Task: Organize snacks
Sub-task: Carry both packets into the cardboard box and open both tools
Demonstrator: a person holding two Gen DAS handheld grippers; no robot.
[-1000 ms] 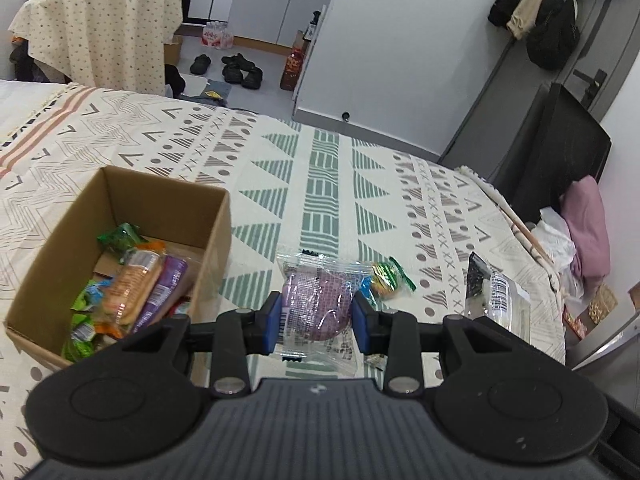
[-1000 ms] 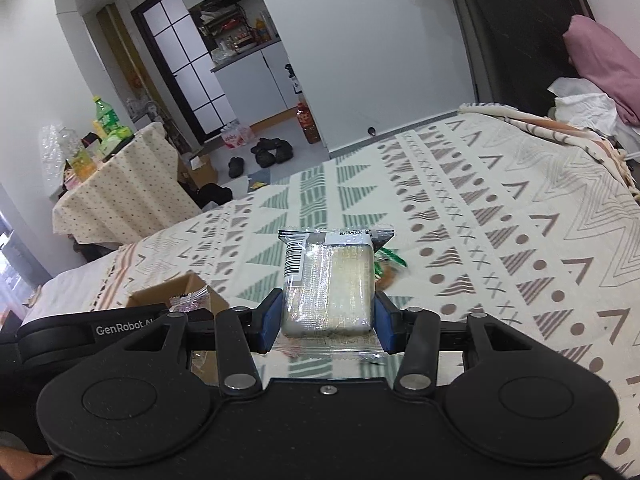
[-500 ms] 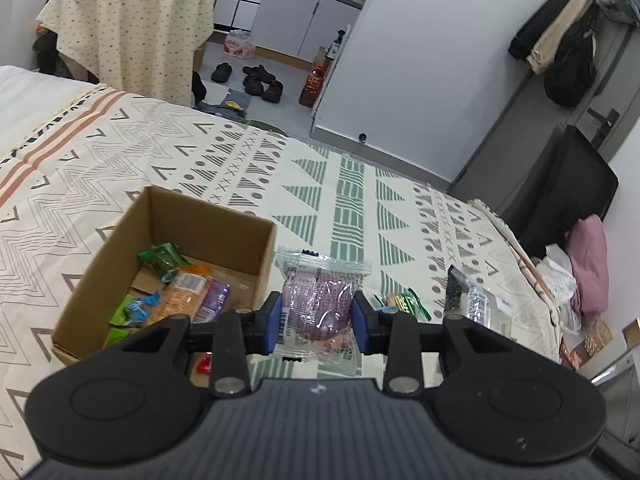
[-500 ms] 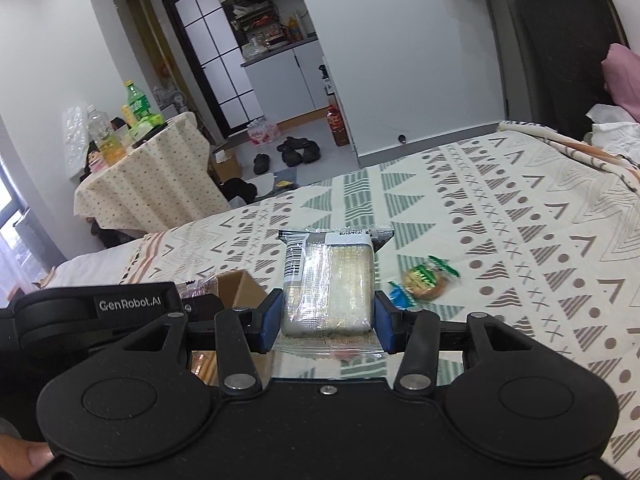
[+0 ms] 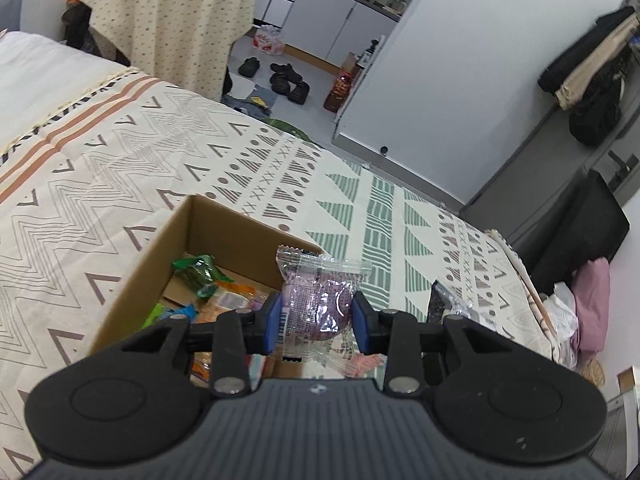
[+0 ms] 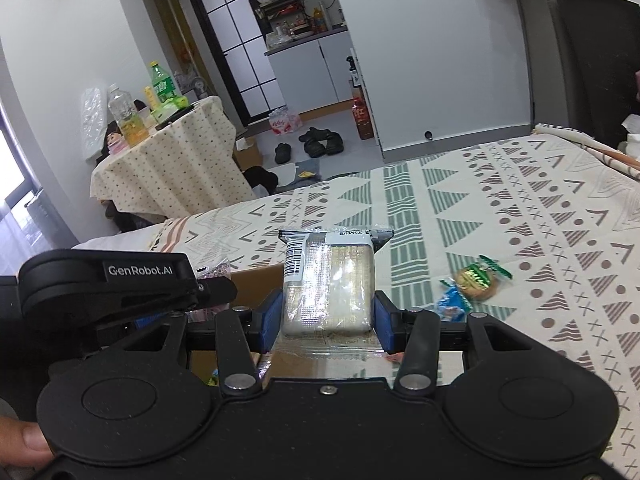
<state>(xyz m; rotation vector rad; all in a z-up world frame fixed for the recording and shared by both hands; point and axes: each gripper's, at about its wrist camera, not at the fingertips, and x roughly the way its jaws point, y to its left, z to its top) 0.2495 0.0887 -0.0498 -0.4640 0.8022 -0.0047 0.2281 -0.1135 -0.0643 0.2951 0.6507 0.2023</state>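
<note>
Bedroom; "GenRobot.AI" on left claw (image 6: 208, 280)

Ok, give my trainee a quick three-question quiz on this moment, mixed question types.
1. True or false: the left gripper holds a purple snack pack.
2. What does the right gripper hold? A) a green bottle B) a pale cracker pack C) nothing
3. Fill in: snacks already sorted lie in the cardboard ____.

Key: 1 true. 2 B. 3 box; two loose snacks remain on the bedspread.
</note>
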